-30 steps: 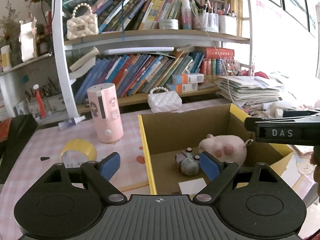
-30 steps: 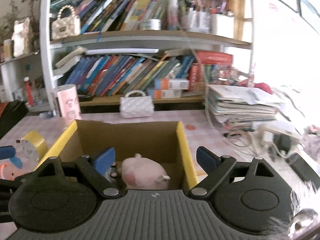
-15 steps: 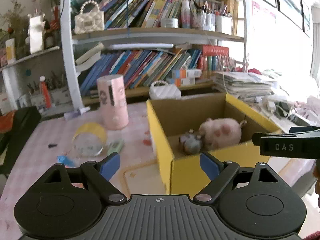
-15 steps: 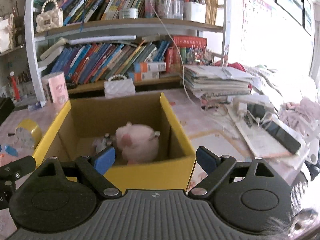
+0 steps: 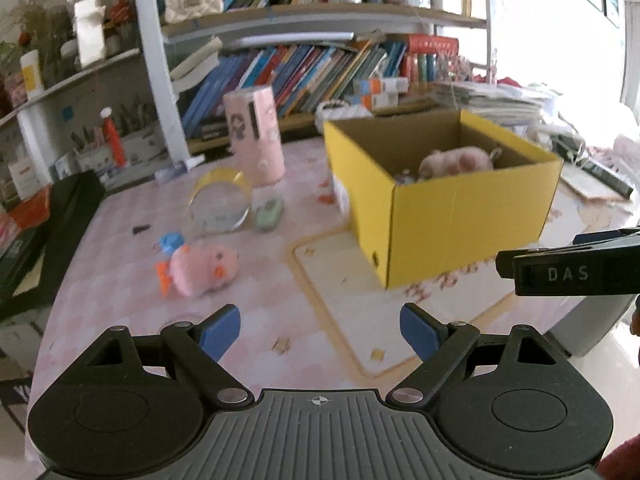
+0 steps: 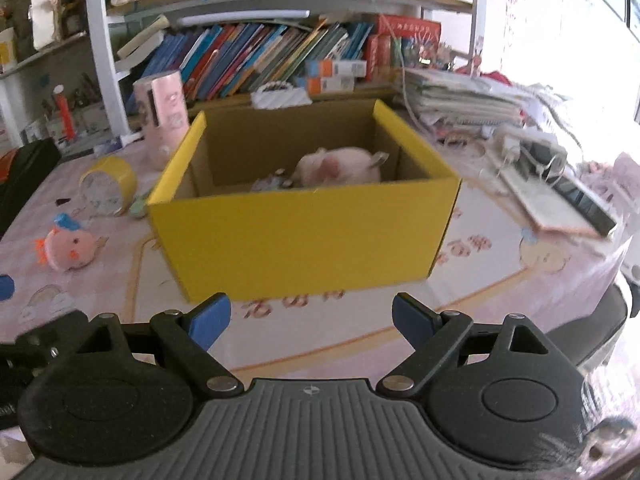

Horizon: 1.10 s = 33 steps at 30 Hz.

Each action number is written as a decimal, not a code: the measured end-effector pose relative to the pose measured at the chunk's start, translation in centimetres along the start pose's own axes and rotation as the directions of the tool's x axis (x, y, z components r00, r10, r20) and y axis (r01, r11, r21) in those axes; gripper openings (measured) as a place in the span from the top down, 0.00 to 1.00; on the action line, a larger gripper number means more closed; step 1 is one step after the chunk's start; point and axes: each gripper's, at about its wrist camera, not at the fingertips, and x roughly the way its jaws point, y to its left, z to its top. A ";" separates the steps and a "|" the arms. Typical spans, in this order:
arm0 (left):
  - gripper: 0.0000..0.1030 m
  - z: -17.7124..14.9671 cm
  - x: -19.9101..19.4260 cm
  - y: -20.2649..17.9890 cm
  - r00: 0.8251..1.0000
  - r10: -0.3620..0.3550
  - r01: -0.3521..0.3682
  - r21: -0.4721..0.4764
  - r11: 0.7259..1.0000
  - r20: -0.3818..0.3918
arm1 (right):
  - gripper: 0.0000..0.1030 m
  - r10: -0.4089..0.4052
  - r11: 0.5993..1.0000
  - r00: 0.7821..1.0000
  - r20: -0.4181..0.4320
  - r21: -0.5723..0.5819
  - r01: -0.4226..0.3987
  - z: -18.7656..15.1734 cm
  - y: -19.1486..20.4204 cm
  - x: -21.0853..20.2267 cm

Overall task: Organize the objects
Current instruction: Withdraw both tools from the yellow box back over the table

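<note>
A cluttered bookshelf (image 5: 320, 60) backs a worktop (image 5: 280, 320) under a pink checked cloth, with stacked papers (image 6: 460, 100) off to the right.

Both my jaws stand wide apart with nothing between the blue pads. My left gripper (image 5: 320, 328) hangs over bare cloth near the worktop's front edge; my right gripper (image 6: 310, 320) hangs just in front of the yellow box (image 6: 304, 240), whose near wall fills the middle of its view. Neither pair touches anything.

Outward from there: the box sits open-topped on the worktop. Inside it lie a pink plush pig (image 6: 340, 166) and, beside it toward the left, a small grey item (image 6: 272, 182) that I cannot make out clearly. Those 2 things look sorted already.

Left of the box, well apart from it, several things lie loose on the cloth: a small pink plush toy (image 5: 200, 268) with orange and blue trim, nearest my left jaws; a roll of yellow tape (image 5: 220, 204) standing on edge; a little green item (image 5: 270, 212) just beside the roll; and a tall pink cylinder (image 5: 256, 136) upright behind them. A white quilted purse (image 6: 280, 96) sits behind the box by the shelf.

I judge the job partly done: 2 pieces in, at least 3 or 4 small ones left. The pink plush toy looks the easiest next pick for my left jaws.
</note>
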 end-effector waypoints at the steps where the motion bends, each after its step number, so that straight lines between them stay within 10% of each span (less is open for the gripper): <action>1: 0.13 -0.3 -0.1 0.3 1.000 0.002 -0.002 -0.004 1.000 -0.010 | 0.14 0.012 1.000 1.000 -0.009 0.003 -0.012 -0.3 0.3 -0.1; 33: 0.13 -5.2 -5.0 7.4 0.993 0.109 -0.113 -0.101 0.988 -0.043 | 0.18 0.215 0.966 0.972 -0.100 -0.127 -0.227 -4.1 10.2 -2.8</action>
